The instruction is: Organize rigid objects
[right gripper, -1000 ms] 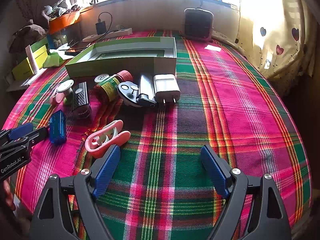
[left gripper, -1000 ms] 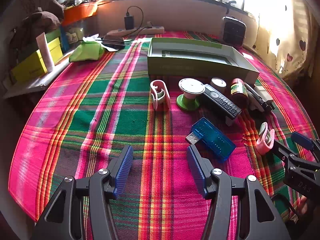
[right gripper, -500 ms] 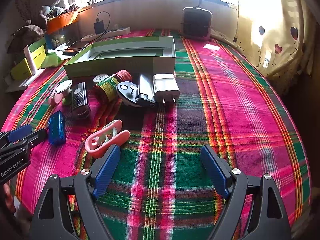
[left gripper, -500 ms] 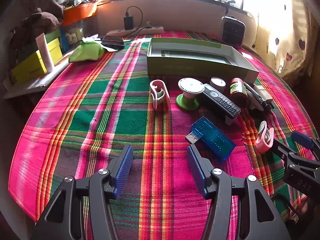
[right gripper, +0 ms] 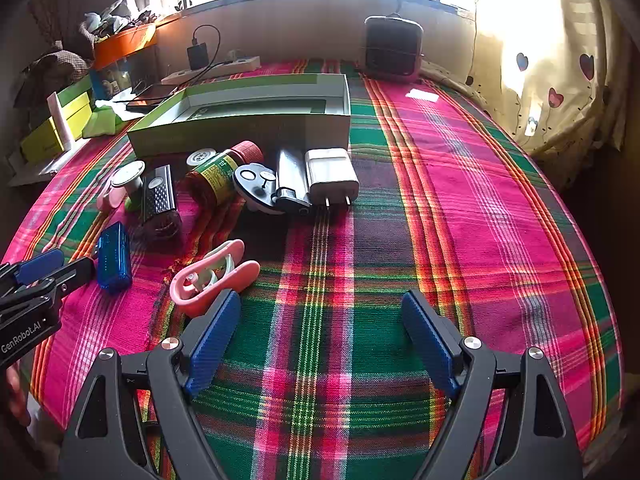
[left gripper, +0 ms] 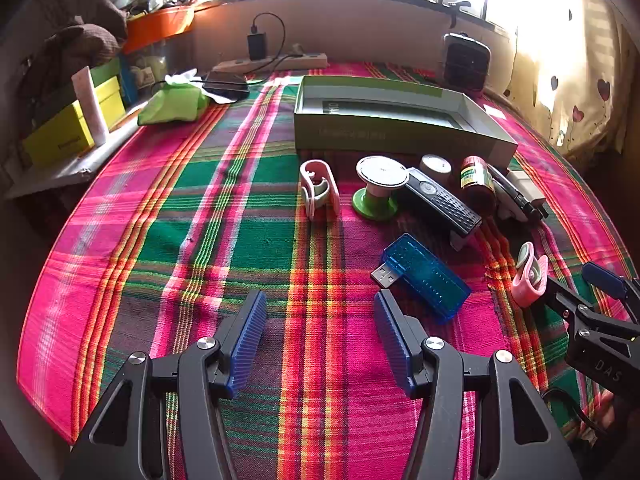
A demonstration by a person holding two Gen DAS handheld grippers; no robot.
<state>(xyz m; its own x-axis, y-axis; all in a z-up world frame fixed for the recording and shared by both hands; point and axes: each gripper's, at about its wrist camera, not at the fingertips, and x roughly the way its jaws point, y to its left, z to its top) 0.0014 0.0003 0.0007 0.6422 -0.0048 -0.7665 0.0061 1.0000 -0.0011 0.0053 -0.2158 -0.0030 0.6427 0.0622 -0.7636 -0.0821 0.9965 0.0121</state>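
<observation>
Small items lie in front of an open green box (left gripper: 400, 128) (right gripper: 248, 120) on the plaid cloth: a pink clip (left gripper: 318, 188), a green-footed spool (left gripper: 378, 184), a black remote (left gripper: 444, 202) (right gripper: 158, 194), a red-capped bottle (left gripper: 476, 178) (right gripper: 220, 172), a white charger (right gripper: 332, 176). A blue USB device (left gripper: 424, 278) (right gripper: 114, 256) sits just right of my left gripper (left gripper: 320, 334), which is open and empty. A second pink clip (right gripper: 212, 276) (left gripper: 530, 274) touches the left fingertip of my open right gripper (right gripper: 320, 336).
A dark speaker (right gripper: 394, 50) stands at the back by the window. A power strip with a plugged charger (left gripper: 272, 60), a phone (left gripper: 226, 82), a green pouch (left gripper: 174, 102) and yellow boxes (left gripper: 72, 128) crowd the far left. The cloth drops off at the right edge.
The right wrist view has shifted slightly, with the objects sliding a little left. Both grippers stay open; no object has moved.
</observation>
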